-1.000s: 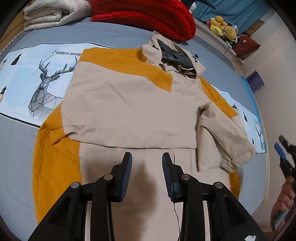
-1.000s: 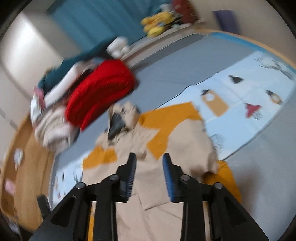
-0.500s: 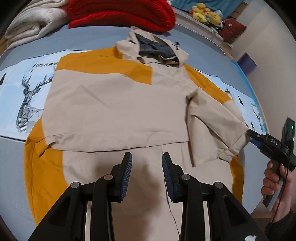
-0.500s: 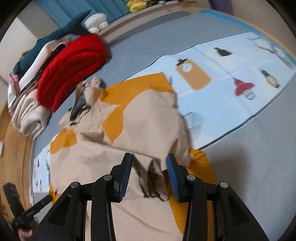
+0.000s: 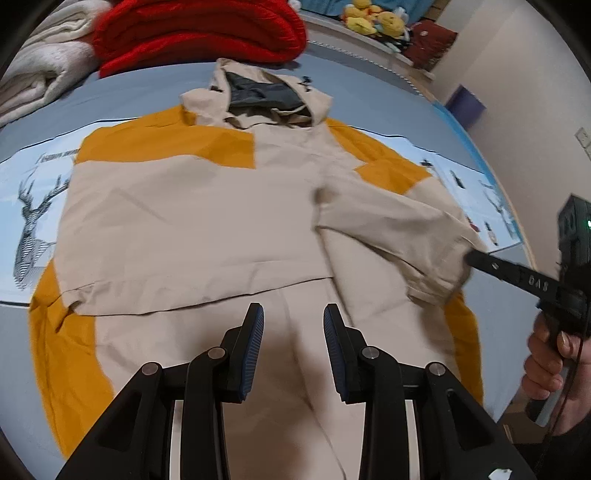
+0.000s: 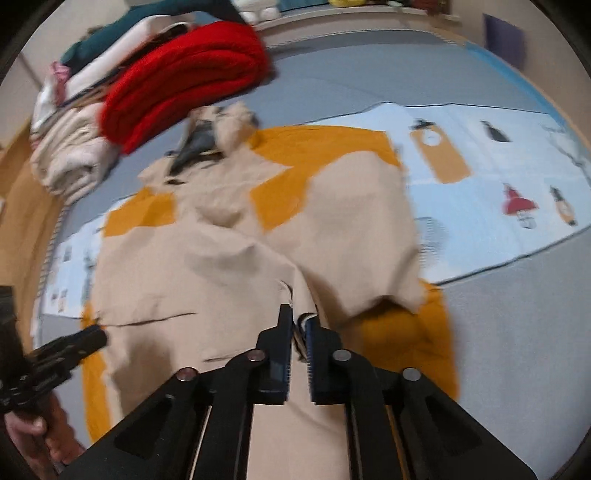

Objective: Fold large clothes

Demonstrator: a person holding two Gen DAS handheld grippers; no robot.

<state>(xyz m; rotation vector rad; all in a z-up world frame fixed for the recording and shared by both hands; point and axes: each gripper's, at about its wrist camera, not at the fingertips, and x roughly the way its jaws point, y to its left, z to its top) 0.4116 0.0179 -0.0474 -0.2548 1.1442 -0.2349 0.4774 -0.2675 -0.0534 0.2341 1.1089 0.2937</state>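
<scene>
Red blanket (image 5: 199, 33) beyond jacket (image 5: 192, 221) hood (white bedding beside).

Hooded jacket (image 5: 192, 221): matt woven cloth, lightly creased.
Red blanket (image 5: 199, 33): thick ribbed knit.
Bed sheet (image 5: 369, 81): smooth printed cloth.
Left gripper (image 5: 293, 339): matt black plastic, ridged blue pads.

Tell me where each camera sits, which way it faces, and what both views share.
Left wrist: on the left tongs, aimed down over the spread jacket toward its hood; its open fingers show, plus the right hand at the edge.
Right wrist: on the right tongs, looking down along the jacket's sleeve, fingers shut on its cuff; the left hand shows bottom left.
Shared: the jacket, the red blanket, the printed mat.
</scene>
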